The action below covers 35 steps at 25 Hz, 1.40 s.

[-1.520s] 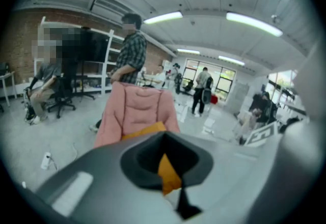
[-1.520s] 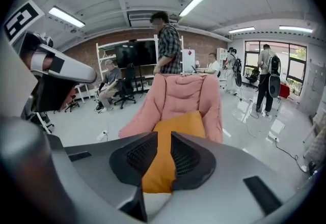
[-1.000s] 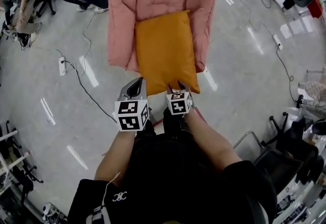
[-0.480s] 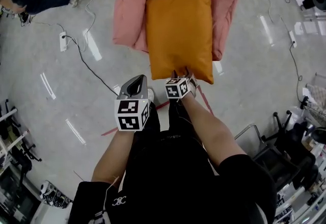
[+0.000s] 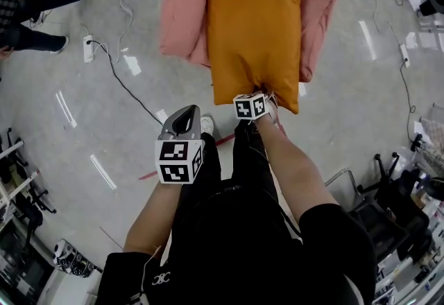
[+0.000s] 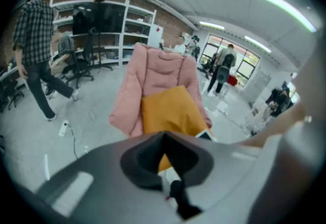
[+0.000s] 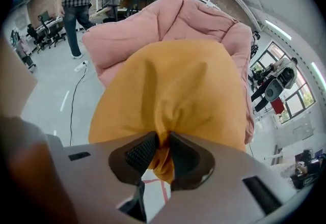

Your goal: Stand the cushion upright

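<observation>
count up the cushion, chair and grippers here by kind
orange cushion: 1
pink padded chair: 1
grippers: 2 (left gripper, nothing between its jaws; right gripper, jaws have just been closing, with the orange cushion's near edge pinched between them)
total: 4
</observation>
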Available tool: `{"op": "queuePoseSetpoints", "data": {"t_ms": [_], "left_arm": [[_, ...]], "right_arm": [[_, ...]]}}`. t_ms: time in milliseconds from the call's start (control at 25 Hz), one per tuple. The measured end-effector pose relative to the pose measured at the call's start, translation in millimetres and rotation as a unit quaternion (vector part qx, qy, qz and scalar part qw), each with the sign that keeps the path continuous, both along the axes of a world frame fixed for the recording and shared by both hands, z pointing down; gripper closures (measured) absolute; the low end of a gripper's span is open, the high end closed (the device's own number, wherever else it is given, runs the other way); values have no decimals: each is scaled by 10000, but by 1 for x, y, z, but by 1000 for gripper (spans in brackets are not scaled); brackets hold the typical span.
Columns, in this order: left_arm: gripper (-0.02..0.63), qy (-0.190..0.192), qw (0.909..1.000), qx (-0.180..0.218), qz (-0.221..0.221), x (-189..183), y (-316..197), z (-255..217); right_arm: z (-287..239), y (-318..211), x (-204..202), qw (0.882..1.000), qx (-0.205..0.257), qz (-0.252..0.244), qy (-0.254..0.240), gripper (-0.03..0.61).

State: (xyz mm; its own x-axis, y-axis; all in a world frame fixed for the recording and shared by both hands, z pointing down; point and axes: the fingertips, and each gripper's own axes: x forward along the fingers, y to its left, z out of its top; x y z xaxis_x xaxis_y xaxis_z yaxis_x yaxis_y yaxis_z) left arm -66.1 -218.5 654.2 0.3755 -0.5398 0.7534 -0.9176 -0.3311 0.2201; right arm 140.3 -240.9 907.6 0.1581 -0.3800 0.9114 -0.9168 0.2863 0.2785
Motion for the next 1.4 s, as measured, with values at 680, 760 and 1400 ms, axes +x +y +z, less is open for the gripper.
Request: {"op": "queuePoseSetpoints", "data": {"t_ms": [680,760,1400], "left_arm": [[620,223,9986,472,-122,5,-25,-48],[618,248,9981,538,-147,7,-29,-56],[620,376,9908,1243,-385,44,-76,-125]], "right_arm": [[-108,-22,-31,9837,131,401,-1747,575],[-127,-30,-34,9784,188,493,-2000,575],[-278,-168,-31,9471,676,561,-3087,577]]}}
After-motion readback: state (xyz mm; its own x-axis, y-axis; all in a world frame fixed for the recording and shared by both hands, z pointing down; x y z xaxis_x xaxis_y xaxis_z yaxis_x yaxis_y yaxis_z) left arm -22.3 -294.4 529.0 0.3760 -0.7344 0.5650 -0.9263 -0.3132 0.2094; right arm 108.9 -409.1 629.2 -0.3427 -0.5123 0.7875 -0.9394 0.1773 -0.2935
